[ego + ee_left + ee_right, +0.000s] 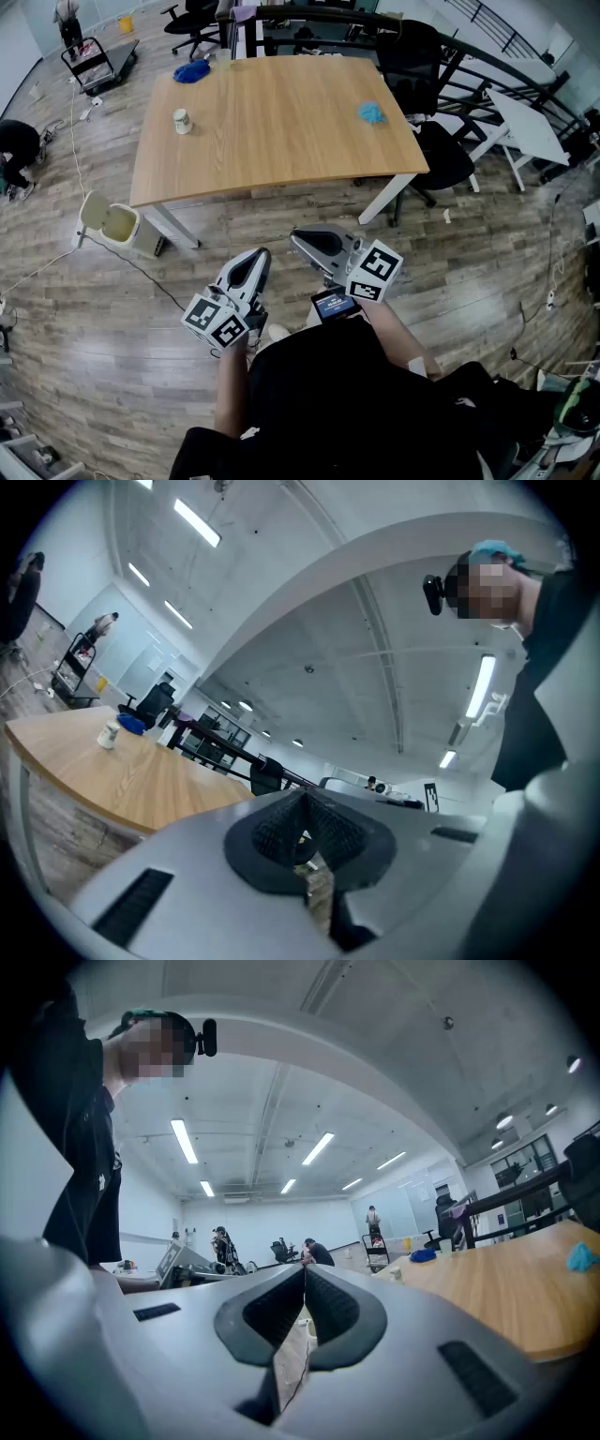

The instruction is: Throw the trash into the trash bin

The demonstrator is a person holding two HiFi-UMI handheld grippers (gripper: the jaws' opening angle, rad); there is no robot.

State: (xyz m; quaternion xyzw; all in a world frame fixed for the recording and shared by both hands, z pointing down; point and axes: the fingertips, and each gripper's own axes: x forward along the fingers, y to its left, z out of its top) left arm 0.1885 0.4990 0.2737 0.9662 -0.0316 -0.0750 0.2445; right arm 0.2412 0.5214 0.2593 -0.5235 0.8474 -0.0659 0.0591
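Note:
On the wooden table (pixel 272 131) lie a crumpled white cup (pixel 182 121), a blue wad (pixel 372 113) at the right and another blue wad (pixel 191 71) at the far left corner. A white trash bin (pixel 119 225) with its lid up stands on the floor by the table's near left leg. My left gripper (pixel 260 256) and right gripper (pixel 299 237) are held close to my body, short of the table, both shut and empty. The left gripper view shows the white cup (pixel 110 735) far off; the right gripper view shows the blue wad (pixel 581 1257).
Black office chairs (pixel 427 103) and a white desk (pixel 525 122) crowd the table's right side. A cable (pixel 141 272) runs over the wood floor near the bin. A cart (pixel 94 61) and people stand far off at the left.

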